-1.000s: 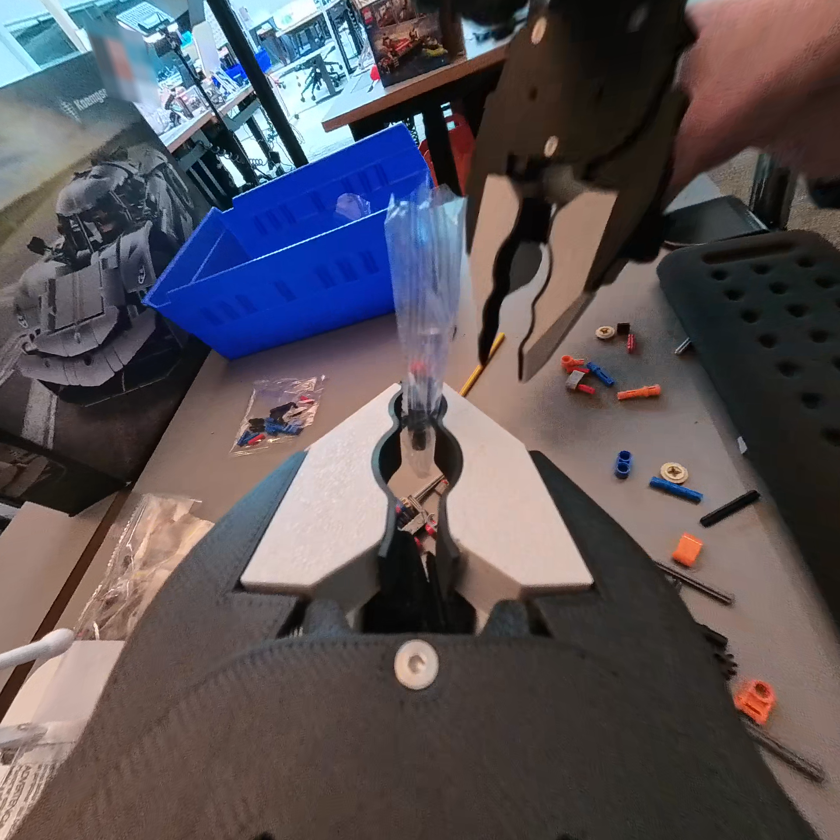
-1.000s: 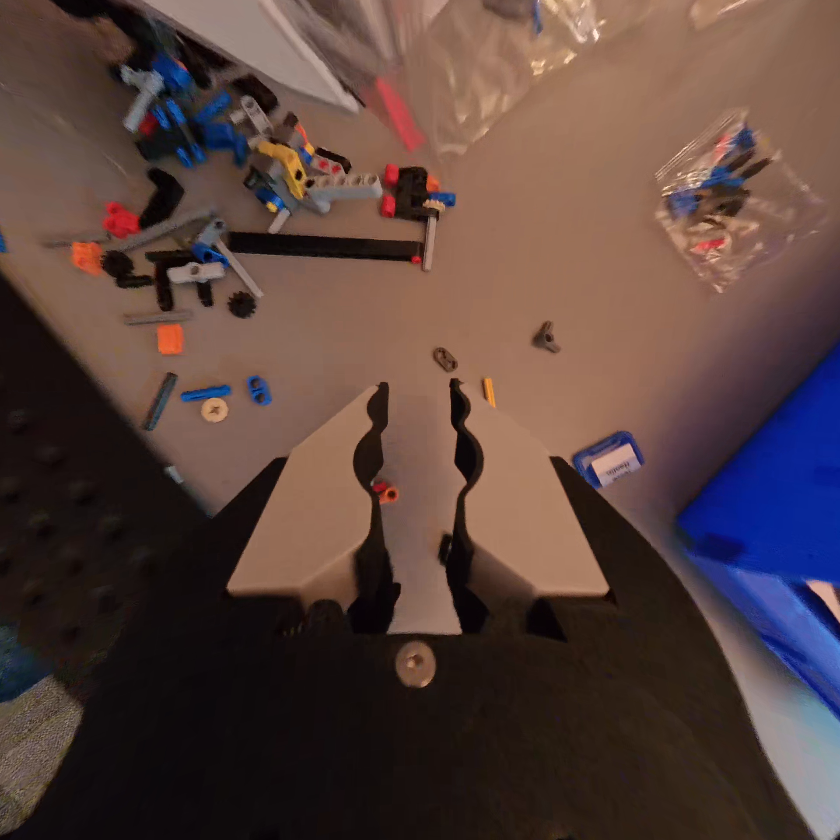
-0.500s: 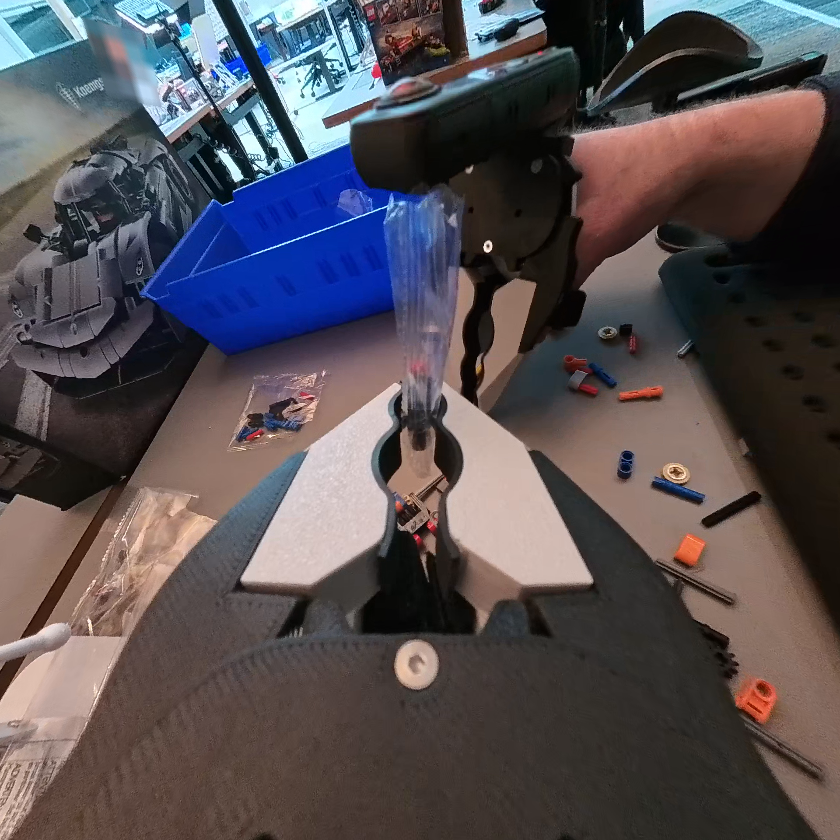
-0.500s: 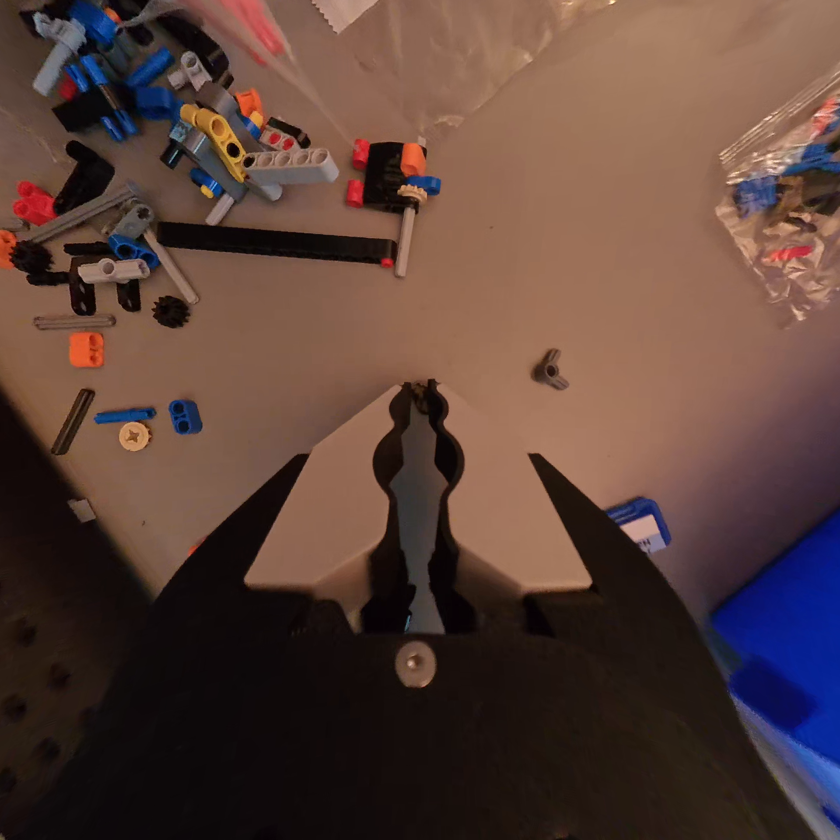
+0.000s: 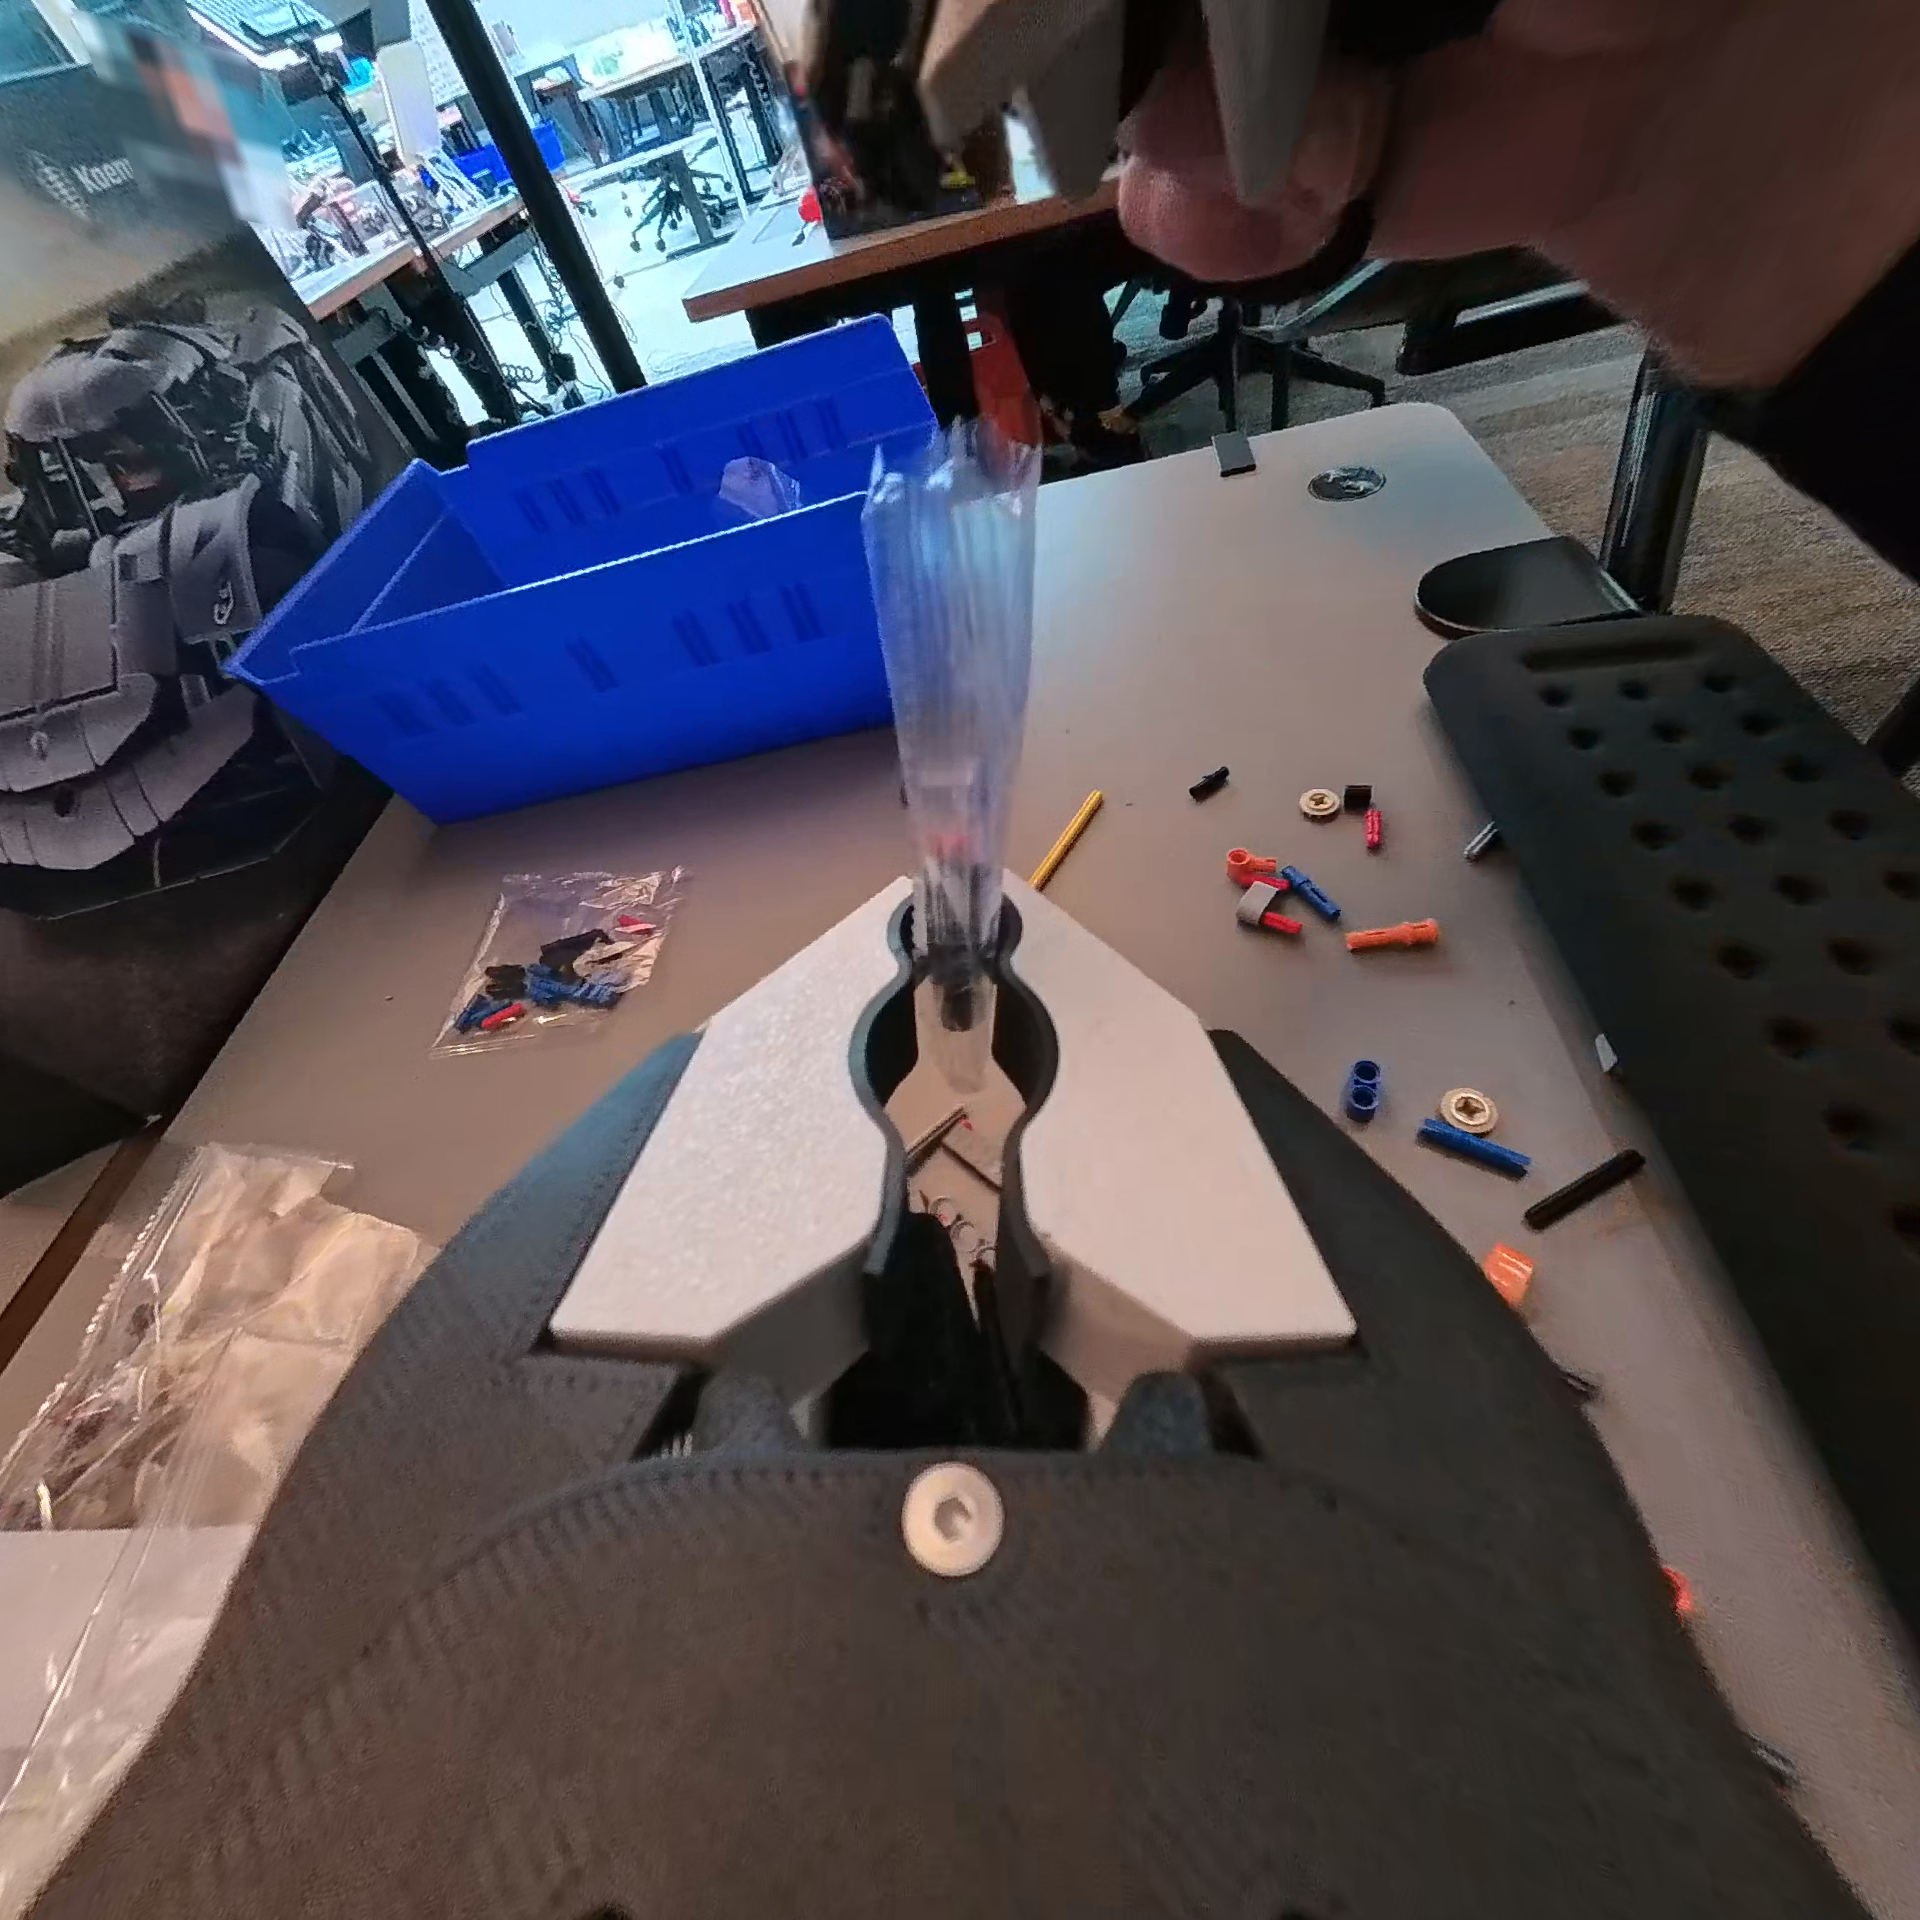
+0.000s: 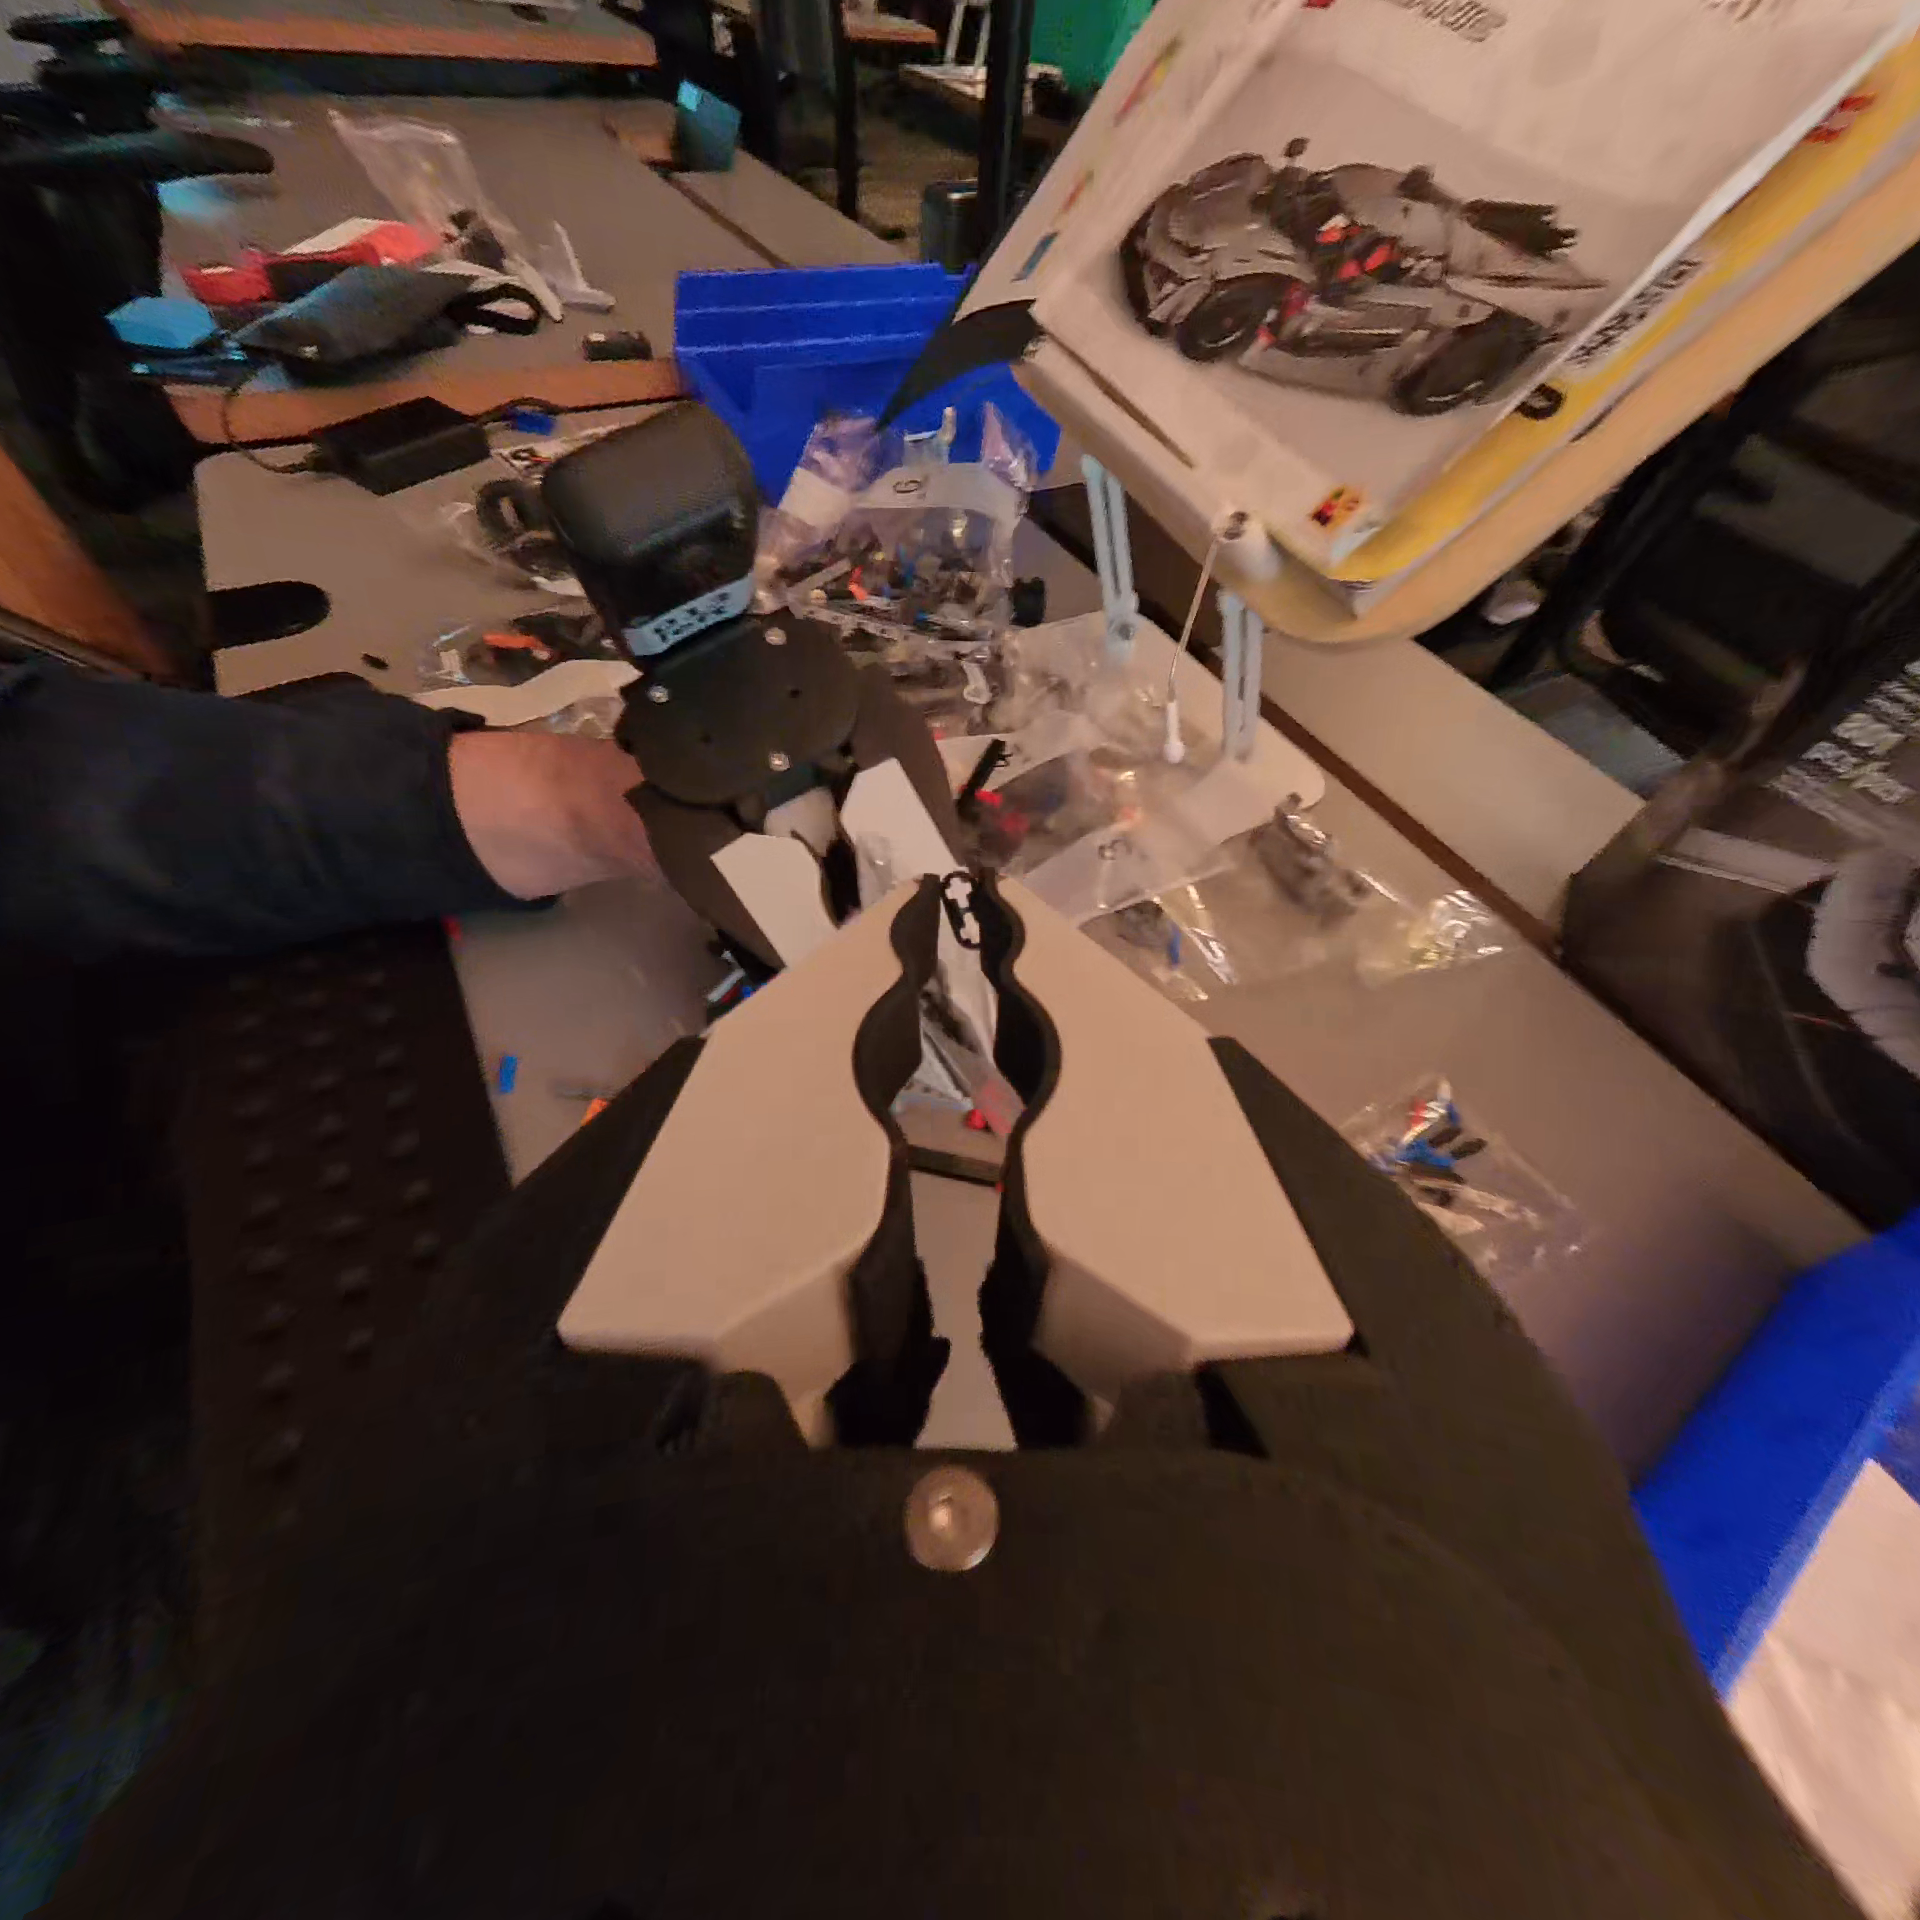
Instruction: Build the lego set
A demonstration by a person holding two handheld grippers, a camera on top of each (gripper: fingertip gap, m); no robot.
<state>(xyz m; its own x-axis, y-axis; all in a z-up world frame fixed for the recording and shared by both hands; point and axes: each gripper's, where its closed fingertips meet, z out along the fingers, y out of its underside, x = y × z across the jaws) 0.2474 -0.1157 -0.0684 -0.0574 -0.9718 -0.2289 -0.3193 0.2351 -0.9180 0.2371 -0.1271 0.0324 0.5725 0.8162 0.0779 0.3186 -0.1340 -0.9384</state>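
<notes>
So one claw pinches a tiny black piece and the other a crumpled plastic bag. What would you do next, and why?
Probably bring the right gripper, shut on a small black holed Lego piece and lifted clear of the grey table, down toward the parts pile. The left gripper is shut on a twisted clear plastic bag, so it cannot help until it puts that down.

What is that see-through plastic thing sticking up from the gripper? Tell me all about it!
It is a clear plastic bag, thin and crinkly, squeezed into a narrow strip. The left gripper is shut on its lower end, so it stands upright above the table. Tiny red and dark bits show inside near the pinch. Its top fans out a little, blurred.
</notes>
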